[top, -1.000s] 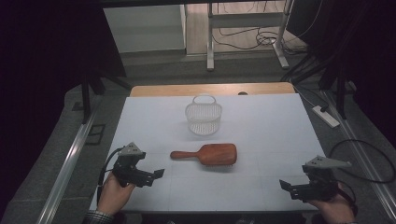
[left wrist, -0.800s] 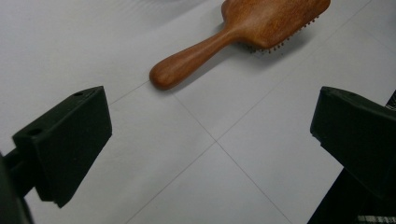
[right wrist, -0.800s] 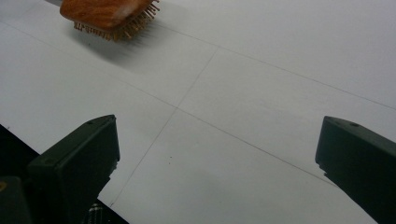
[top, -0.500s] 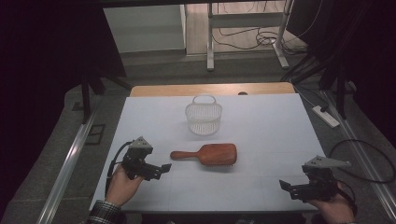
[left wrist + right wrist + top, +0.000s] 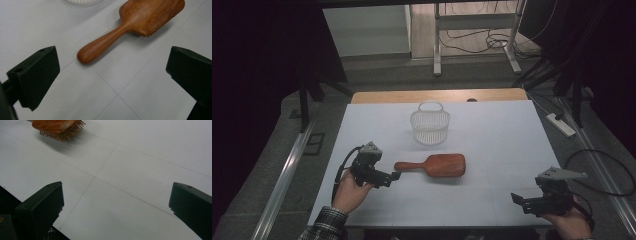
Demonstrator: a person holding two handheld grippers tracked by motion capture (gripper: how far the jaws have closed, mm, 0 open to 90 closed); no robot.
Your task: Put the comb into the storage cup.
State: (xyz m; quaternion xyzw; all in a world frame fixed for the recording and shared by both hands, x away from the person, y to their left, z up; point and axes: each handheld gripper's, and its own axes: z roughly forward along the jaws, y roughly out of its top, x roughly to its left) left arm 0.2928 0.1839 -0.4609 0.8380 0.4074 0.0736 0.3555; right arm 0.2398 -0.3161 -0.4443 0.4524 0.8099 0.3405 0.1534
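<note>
Reddish-brown wooden hairbrush (image 5: 437, 165), white basket (image 5: 430, 126), plaid sleeve (image 5: 324, 225).

White slatted basket (image 5: 430, 125) with a hoop handle stands upright mid-counter, toward the far side. Counter (image 5: 502, 140) has a white top with faint grid lines and a bare wood strip along the far edge. White power strip (image 5: 561, 125), probably, lies on the floor at right. Cables (image 5: 482, 36) trail round metal legs behind.

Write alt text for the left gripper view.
A brown wooden paddle hairbrush lies bristles-down on the white table, handle end pointing toward the left tongs, whose black jaws stand wide open short of it. A white basket's edge peeks in at the top.
</note>
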